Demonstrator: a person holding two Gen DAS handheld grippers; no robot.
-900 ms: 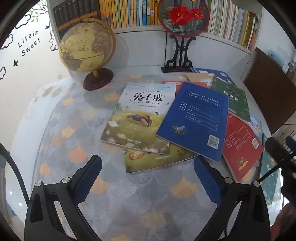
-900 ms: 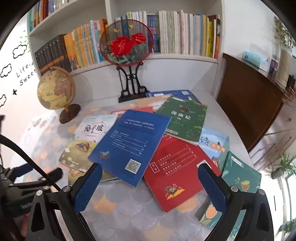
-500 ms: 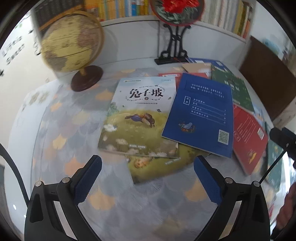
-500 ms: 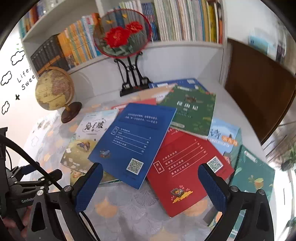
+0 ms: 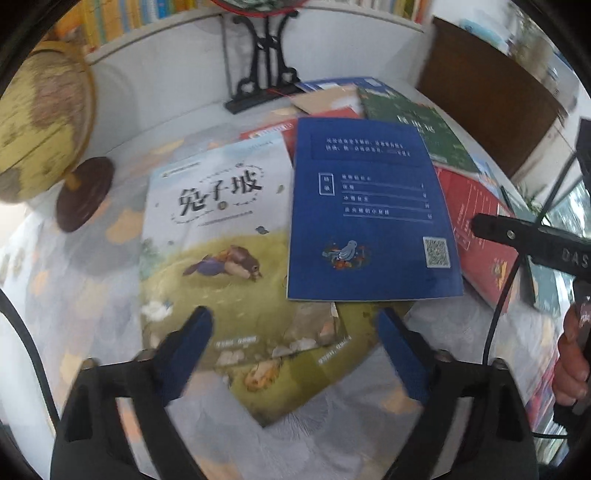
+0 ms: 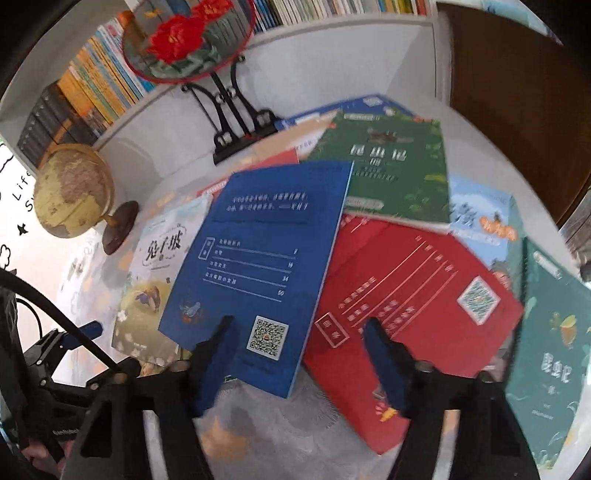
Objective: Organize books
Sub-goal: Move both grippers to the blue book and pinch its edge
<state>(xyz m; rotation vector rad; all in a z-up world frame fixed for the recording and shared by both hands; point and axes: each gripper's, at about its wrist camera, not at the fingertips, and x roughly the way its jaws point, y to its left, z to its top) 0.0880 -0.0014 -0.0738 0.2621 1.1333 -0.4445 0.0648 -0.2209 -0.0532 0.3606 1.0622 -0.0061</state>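
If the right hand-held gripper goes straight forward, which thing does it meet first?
Probably the blue paperback book: its near edge lies between the open fingers of the right hand-held gripper, though depth is unclear.

A patterned table (image 5: 85, 295) carries overlapping books (image 6: 258, 258), a globe (image 6: 74, 192) and a fan stand (image 6: 240, 136).

White bookshelf (image 6: 332, 33), brown cabinet (image 6: 517, 92), patterned tabletop (image 5: 85, 295)

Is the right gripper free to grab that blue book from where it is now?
Probably yes: the blue book lies on top of the pile, its near edge between the open right gripper fingers, nothing covering it.
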